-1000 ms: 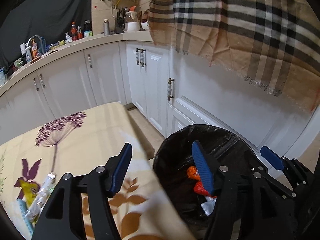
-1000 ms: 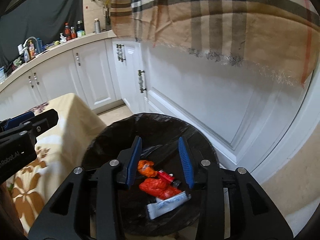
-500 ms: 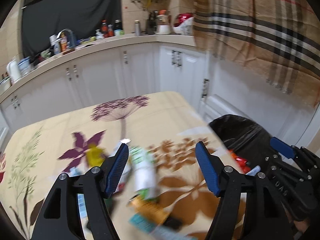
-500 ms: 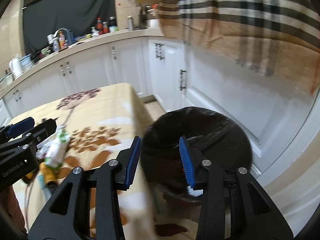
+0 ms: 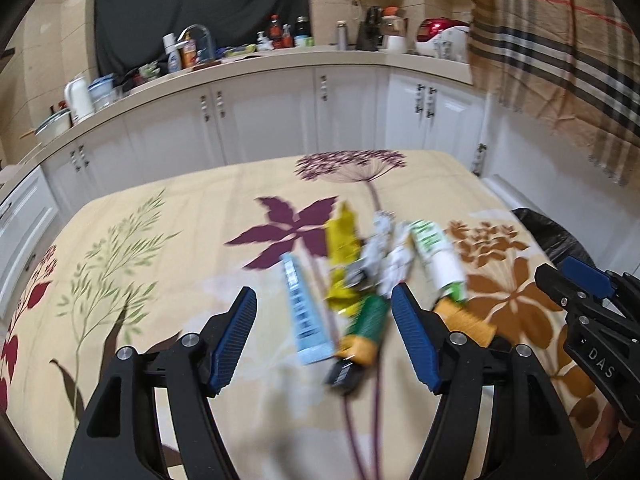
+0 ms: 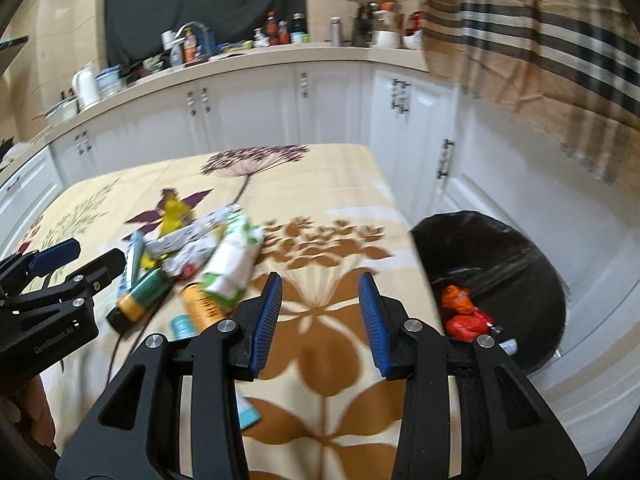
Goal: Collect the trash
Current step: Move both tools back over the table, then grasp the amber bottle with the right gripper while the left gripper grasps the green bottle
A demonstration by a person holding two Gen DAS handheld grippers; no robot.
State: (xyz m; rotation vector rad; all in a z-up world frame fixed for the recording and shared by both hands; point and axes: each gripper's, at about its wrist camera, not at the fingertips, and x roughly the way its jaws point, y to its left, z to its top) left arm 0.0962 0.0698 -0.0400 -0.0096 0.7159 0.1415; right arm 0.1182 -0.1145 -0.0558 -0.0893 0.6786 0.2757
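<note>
A pile of trash lies on the floral tablecloth (image 5: 168, 248): a light blue tube (image 5: 306, 320), a yellow wrapper (image 5: 342, 248), a green and orange tube (image 5: 366, 330), crumpled white wrappers (image 5: 384, 256) and a green-white pack (image 5: 434, 250). My left gripper (image 5: 324, 336) is open and empty, just short of the pile. My right gripper (image 6: 318, 316) is open and empty over the table's right part, with the pile (image 6: 192, 256) to its left. The black-lined trash bin (image 6: 492, 264) stands beside the table and holds orange and red wrappers (image 6: 460, 312).
White kitchen cabinets (image 5: 260, 120) and a cluttered counter (image 5: 224, 56) run behind the table. A plaid cloth (image 5: 560, 60) hangs at the right above the bin (image 5: 548, 232). The right gripper shows at the right edge of the left wrist view (image 5: 592, 320).
Both grippers swung left from over the bin to the table. The left one now faces the trash pile; the bin has moved to the right side of the views.
</note>
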